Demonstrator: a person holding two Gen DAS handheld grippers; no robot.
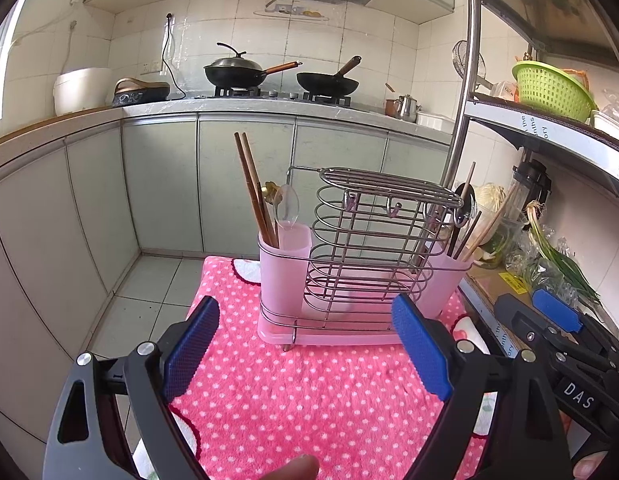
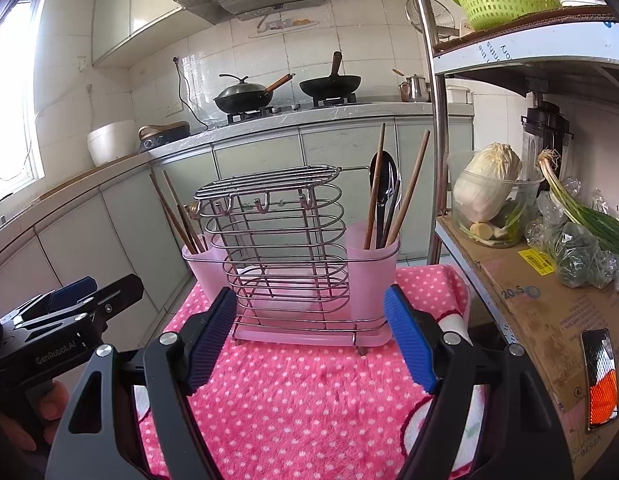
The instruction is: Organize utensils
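Both the left gripper (image 1: 305, 354) and the right gripper (image 2: 311, 338) are hanging released and empty, with the utensil rack (image 2: 289, 256) standing just ahead of the fingers and its utensils pointing up.

My left hand-held gripper (image 1: 305, 350) is built of matte black arms with rounded silver screw heads at the pivots, and each finger ends in a long blue pad (image 1: 419, 350) with a fine ribbed texture. My right hand-held gripper (image 2: 311, 340) is the same make, black frame, silver screws, blue ribbed pads (image 2: 409, 340); seen from my left side, its body carries white letters reading "DAS". On the left one's black body I can read "GenRobot.AI" in pale print, and bare skin of my fingers (image 2: 49, 404) shows around its handle.
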